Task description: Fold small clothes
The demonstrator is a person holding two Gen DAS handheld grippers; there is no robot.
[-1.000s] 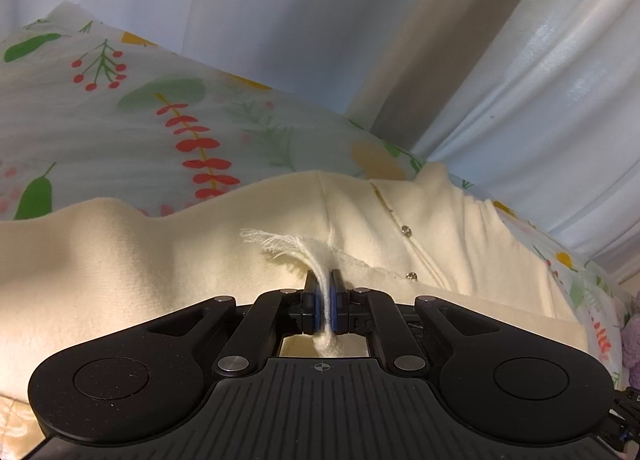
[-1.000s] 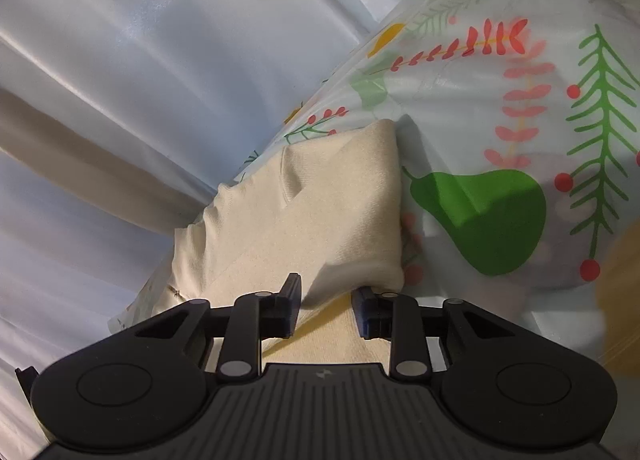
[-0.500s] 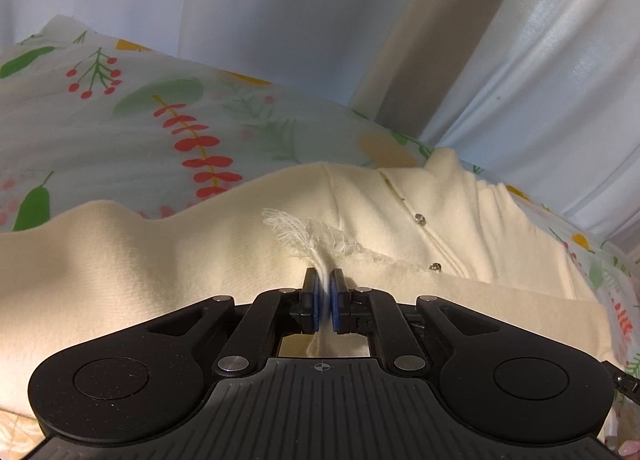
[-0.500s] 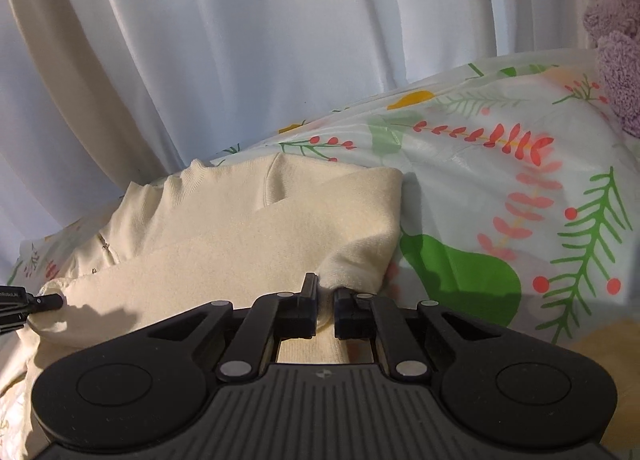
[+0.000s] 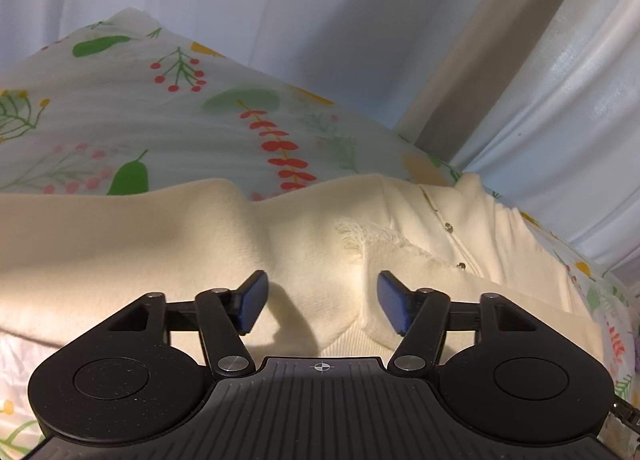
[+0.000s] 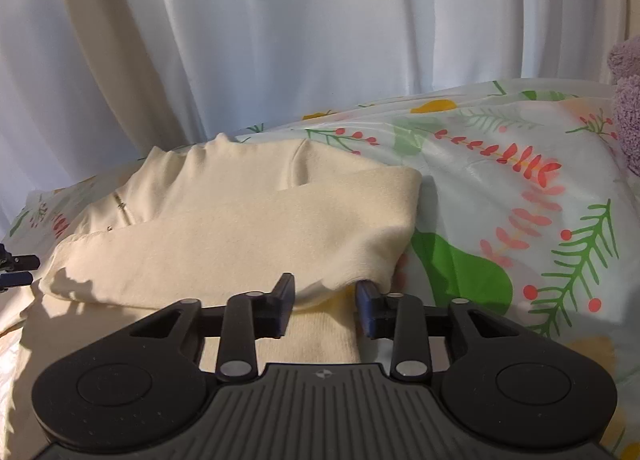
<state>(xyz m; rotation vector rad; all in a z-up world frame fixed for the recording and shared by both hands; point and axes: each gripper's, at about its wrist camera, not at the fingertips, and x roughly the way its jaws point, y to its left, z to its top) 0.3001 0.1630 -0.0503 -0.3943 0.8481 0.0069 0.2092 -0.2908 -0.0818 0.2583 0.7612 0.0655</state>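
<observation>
White curtains back a floral sheet (image 6: pixel 500 188) carrying a cream cardigan (image 6: pixel 240 212), one fold laid. Left gripper (image 5: pixel 320 302) gapes wide, right gripper (image 6: pixel 325 302) moderately apart, both empty. Next probably needs regrasping an edge.

The soft cream knit cardigan with small buttons (image 5: pixel 400 244) lies folded across the middle of the frame, maybe in half.

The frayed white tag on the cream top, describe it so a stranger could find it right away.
On the floral bedsheet lies a cream top. Just beyond the open left claw, the frayed white tag sits left of the small metal snaps. It alone has loose, ragged threads.
</observation>
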